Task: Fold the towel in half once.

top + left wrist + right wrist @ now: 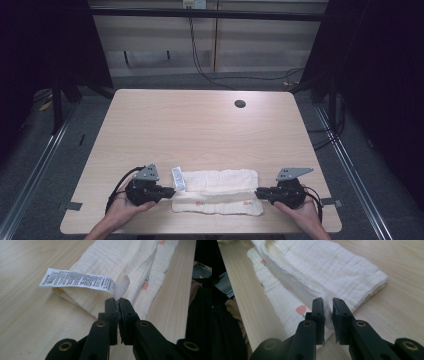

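While both hands rest at the near edge, the wooden table (200, 125) carries a round cable hole (240, 104) at its far side, well clear of the work. Cream muslin cloth (220, 191), folded into a long strip, small pink prints on its lower layer, printed care label (75, 280) at its left end. Left gripper (169, 190): jaws clamped on the cloth's woven loop (123, 286). Right gripper (260, 192): jaws slightly apart at the cloth's right end, a fold between them, not pinched.

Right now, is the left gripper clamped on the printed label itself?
No: in the left gripper view, the left gripper pinches the white fabric loop beside the printed label, which sticks out free.
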The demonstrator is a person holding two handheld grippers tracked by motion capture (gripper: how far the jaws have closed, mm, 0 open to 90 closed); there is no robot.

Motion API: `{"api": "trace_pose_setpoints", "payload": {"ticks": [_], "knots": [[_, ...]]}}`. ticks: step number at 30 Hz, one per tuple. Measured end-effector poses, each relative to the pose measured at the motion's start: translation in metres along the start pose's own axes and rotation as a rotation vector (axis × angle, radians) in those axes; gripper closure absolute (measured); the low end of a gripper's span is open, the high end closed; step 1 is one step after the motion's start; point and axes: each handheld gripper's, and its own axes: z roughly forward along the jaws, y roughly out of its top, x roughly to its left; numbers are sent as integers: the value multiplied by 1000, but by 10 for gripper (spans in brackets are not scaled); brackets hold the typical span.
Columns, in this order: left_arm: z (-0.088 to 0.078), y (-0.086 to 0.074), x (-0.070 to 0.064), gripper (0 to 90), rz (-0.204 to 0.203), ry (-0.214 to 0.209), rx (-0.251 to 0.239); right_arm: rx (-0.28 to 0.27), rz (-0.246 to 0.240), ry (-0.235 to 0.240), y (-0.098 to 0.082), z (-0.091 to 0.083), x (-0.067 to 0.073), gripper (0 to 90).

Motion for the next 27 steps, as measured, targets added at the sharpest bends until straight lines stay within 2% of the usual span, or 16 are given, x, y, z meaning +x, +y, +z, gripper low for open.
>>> {"api": "trace_pose_setpoints", "payload": {"ticks": [4, 5, 9, 10, 12, 13, 14, 15, 19, 21, 26, 27], "knots": [[5, -5, -2, 849, -1, -43, 17, -1, 2, -1, -4, -3, 1, 812], [6, -5, -4, 845, -1, -39, 19, 5, -1, -13, -6, -4, 3, 864], [9, -6, -8, 816, 0, -76, 30, 29, -18, -34, -8, -3, 6, 868], [9, -6, -8, 799, 0, -76, 30, 29, -18, -34, -8, -3, 6, 868], [4, -6, -10, 778, -7, -48, 6, 21, -21, -33, -8, -6, 7, 851], [1, -6, -10, 759, -16, -61, -3, 16, -25, -34, -8, -9, 8, 844], [-2, -7, -10, 717, -18, -64, -7, 5, -48, -67, -10, -17, 11, 837], [-8, -9, -8, 719, -27, -62, -33, -4, -45, -69, -11, -20, 12, 828], [-14, -9, 0, 679, -46, -54, -48, -16, -27, -85, -12, -26, 11, 803], [-14, -7, 6, 626, -56, -42, -45, -25, -19, -88, -10, -22, 11, 777], [-9, 3, 24, 618, -91, -20, -64, -29, -19, -116, 0, -4, 9, 684], [-7, 6, 25, 622, -83, -7, -57, -21, -14, -120, 3, 0, 8, 670]]}}
